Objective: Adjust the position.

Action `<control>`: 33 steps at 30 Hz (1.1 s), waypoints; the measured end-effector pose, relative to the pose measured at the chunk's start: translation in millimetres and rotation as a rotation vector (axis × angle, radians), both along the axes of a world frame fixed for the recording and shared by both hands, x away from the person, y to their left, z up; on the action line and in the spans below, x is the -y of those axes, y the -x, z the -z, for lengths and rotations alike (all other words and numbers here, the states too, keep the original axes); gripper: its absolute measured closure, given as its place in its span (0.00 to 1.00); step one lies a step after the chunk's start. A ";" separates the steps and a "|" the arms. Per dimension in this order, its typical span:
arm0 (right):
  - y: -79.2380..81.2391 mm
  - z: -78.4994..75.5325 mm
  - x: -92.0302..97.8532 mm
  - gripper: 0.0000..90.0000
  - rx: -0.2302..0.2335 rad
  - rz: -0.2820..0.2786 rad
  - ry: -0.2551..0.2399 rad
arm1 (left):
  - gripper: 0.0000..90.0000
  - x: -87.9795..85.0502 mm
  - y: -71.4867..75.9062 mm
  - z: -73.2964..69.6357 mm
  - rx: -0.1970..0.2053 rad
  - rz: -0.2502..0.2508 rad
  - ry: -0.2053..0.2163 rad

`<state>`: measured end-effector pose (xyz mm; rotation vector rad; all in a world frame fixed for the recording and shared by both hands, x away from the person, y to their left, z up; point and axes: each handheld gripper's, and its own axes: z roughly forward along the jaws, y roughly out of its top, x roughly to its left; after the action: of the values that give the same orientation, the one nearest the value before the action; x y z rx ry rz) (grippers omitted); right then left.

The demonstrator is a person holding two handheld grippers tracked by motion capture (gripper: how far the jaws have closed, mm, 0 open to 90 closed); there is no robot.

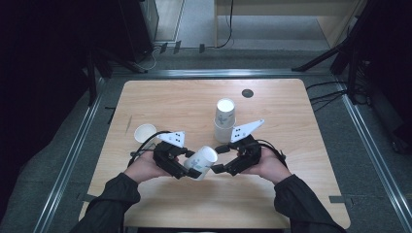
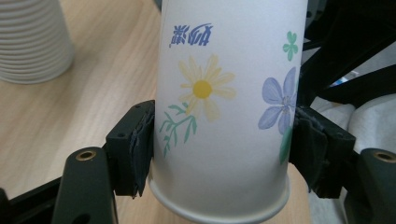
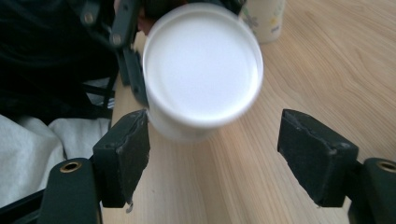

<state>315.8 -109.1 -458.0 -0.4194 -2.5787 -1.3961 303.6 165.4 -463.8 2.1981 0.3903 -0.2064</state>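
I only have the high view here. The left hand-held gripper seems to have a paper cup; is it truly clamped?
Observer: Yes. In the left gripper view both pads press the flowered paper cup near its rim.
Operator: And the right hand-held gripper?
Observer: The right hand-held gripper stands open, its pads clear of the cup's white base.
Operator: Anything else near the cups?
Observer: A ribbed stack of white cups stands on the table beside it.

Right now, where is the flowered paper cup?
In the high view the flowered paper cup lies on its side near the table's front edge, clamped in the left claw, with the open right claw just beside its base.
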 end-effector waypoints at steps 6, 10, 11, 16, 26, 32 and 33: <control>2.7 4.7 8.2 0.31 0.017 0.028 0.023 | 0.32 -9.2 -6.1 -9.7 -0.006 -0.024 -0.032; 3.6 7.2 4.4 0.31 0.033 0.036 0.039 | 0.33 -11.5 -9.5 -15.9 0.000 -0.009 -0.044; 4.0 7.2 3.0 0.31 0.033 0.037 0.036 | 0.33 -11.2 -11.3 -18.0 -0.004 -0.006 -0.053; 4.6 8.3 -3.0 0.32 0.046 0.044 0.026 | 0.33 -9.3 -22.6 -27.9 -0.006 0.018 -0.122; 2.2 10.0 -2.3 0.32 0.068 0.055 0.012 | 0.33 -1.1 -31.4 -26.5 0.033 0.036 -0.211; 1.2 12.6 -4.4 0.32 0.079 0.053 0.014 | 0.32 7.9 -23.5 -20.6 0.054 0.054 -0.317; 1.5 12.9 -5.3 0.31 0.077 0.049 0.014 | 0.32 9.6 -22.5 -19.4 0.051 0.060 -0.332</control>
<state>314.4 -103.8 -470.9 -0.4423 -2.6580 -1.4379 326.1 155.8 -444.3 2.5384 0.3497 -0.1248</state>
